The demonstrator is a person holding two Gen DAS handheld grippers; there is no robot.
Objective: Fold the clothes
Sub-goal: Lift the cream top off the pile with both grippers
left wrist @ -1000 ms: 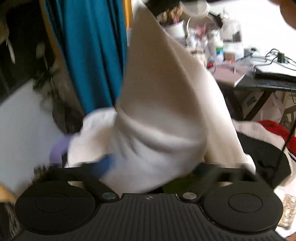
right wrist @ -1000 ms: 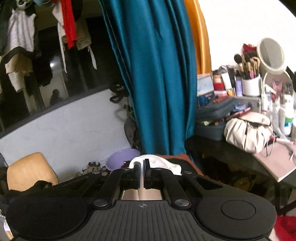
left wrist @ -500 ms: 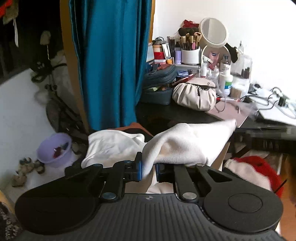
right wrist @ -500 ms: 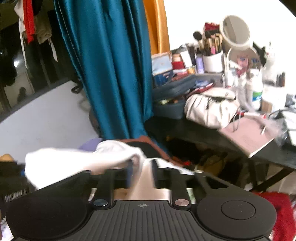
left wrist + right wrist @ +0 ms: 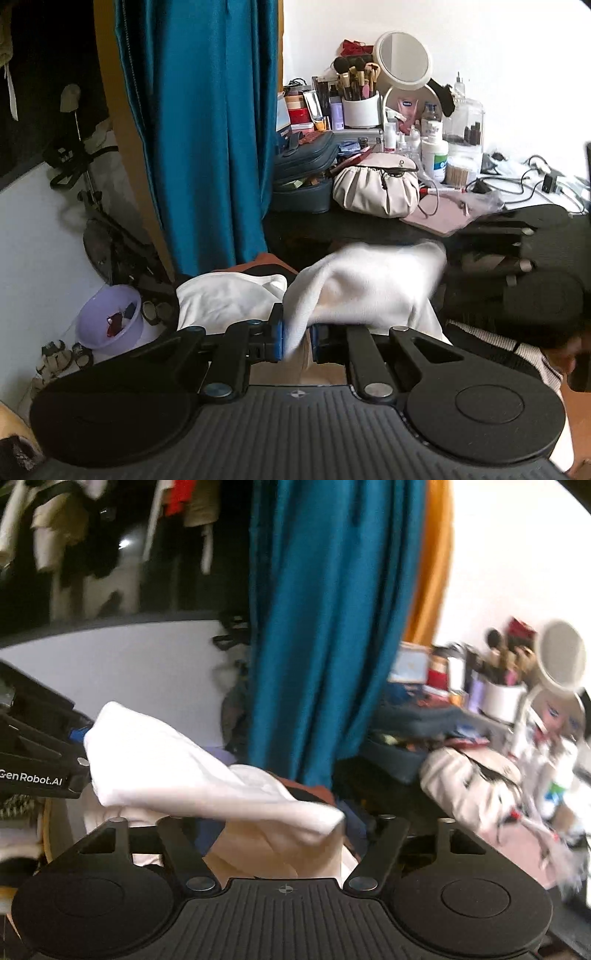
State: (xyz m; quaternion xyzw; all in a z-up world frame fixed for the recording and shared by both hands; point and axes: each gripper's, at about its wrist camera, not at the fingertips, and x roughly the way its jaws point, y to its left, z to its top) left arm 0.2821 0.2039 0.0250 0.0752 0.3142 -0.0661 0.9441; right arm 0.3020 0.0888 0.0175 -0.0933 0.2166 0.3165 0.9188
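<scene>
The left tool (image 5: 297, 338) pinches an edge of the soft white cotton garment (image 5: 365, 284), which stretches before the teal curtain (image 5: 207, 129). The right tool (image 5: 284, 823) stands spread wide; the cloth drapes over it, unpinched.

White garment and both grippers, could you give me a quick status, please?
Left gripper shut on white garment. Right gripper open, garment draped across it. Cluttered desk just beyond, no contact.
</scene>
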